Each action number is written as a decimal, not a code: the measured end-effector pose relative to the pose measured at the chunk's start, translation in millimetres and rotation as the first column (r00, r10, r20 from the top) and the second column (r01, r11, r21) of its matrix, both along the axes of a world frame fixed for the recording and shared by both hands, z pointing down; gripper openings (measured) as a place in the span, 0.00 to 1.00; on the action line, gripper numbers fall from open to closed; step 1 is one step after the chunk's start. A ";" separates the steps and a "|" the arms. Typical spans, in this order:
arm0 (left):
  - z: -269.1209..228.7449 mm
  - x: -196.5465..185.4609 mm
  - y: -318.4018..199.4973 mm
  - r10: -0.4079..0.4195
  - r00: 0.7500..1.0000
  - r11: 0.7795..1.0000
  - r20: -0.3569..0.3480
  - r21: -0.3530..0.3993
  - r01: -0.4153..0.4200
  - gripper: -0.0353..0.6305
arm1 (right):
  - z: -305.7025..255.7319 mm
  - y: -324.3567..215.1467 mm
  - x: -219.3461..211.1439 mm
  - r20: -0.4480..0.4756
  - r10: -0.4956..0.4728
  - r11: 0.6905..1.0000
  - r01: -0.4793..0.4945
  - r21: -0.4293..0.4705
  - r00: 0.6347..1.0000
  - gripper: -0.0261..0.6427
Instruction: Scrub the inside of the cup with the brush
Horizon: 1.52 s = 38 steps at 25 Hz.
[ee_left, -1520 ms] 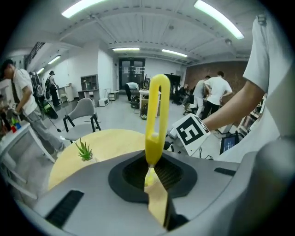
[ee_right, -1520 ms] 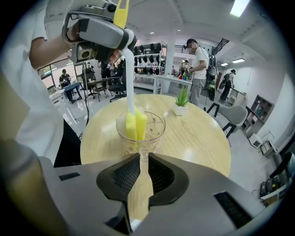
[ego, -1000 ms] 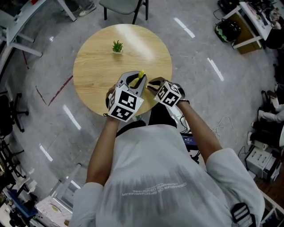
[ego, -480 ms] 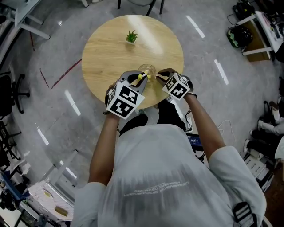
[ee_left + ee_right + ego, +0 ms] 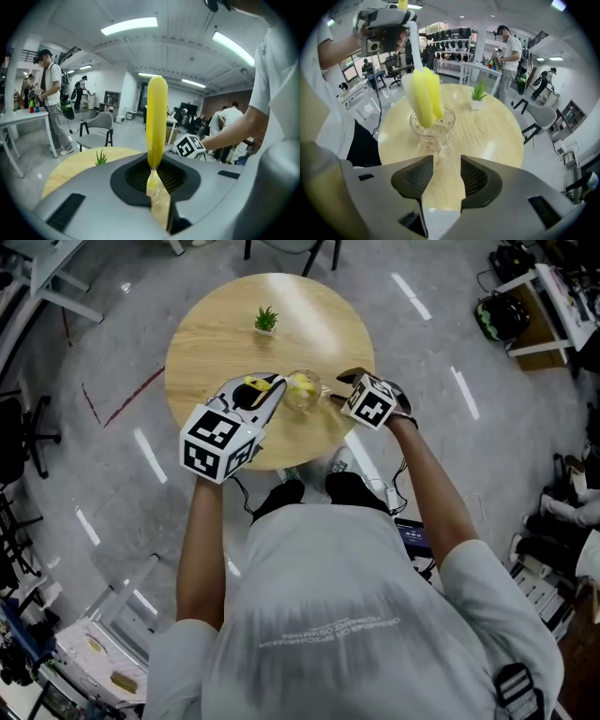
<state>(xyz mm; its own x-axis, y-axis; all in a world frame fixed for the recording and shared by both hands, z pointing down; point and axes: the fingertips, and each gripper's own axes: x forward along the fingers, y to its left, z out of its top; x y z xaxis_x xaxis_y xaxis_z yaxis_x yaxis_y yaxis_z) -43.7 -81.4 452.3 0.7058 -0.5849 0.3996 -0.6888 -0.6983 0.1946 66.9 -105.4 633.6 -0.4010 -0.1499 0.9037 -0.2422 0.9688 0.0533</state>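
Noted right gripper jaws just opened off glass cup, empty; left gripper shifted leftward, clamping yellow brush. Saw cup in right gripper view, not left.

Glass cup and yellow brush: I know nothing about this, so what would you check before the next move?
1. Yellow brush clamped in left gripper: ok.
2. Brush head's tip inside the glass cup: ok.
3. Cup upright on the round wooden table: ok.
4. Right gripper steadying the cup: not ok; its jaws have just been opening, nothing between them.
5. Small potted plant out of the way: ok.
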 end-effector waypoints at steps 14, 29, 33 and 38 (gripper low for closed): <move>-129.9 1.6 -71.6 -0.243 0.970 0.925 -0.022 0.298 0.238 0.13 | -199.4 -90.7 111.7 0.258 0.180 0.910 -0.260 0.324 0.949 0.08; -233.6 42.5 -79.0 -0.237 0.971 0.852 0.035 0.487 0.191 0.13 | -394.5 -88.2 123.4 0.664 0.099 0.793 -0.462 0.397 0.741 0.08; -241.6 45.8 -77.5 -0.237 0.970 0.840 0.049 0.513 0.180 0.13 | -400.1 -86.7 117.2 0.678 0.067 0.793 -0.451 0.408 0.732 0.08; -239.6 50.4 -77.1 -0.228 0.971 0.838 0.073 0.523 0.158 0.13 | -400.8 -88.6 112.0 0.693 0.053 0.798 -0.447 0.403 0.719 0.08</move>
<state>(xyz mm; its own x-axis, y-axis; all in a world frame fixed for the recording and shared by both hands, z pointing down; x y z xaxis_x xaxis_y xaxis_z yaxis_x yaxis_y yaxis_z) 6.7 -158.5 212.6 0.5208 -0.8494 0.0850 -0.8142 -0.5242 -0.2497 178.8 -194.0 232.8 -0.7023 -0.6828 0.2015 -0.6357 0.7289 0.2543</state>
